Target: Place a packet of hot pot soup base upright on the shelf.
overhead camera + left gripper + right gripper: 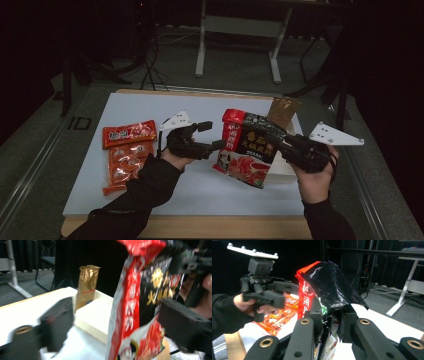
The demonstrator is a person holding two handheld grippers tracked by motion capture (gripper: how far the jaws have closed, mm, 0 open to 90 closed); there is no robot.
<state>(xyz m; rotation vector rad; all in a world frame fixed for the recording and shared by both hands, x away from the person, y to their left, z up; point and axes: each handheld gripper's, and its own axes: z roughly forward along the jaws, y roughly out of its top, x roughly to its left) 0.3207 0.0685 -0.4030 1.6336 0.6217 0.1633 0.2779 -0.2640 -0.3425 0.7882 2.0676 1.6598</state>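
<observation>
Two grippers meet at one red and black bag (248,148), which hangs in the air over the white table (150,107), in front of a white box (96,315). The right gripper (280,142) pinches the bag tight at its edge. The left gripper (212,135) has let go, with the bag between its wide jaws.

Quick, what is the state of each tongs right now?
Left tongs: open, jaws on either side of the red-and-black packet, not pressing it.
Right tongs: closed on the packet.
</observation>
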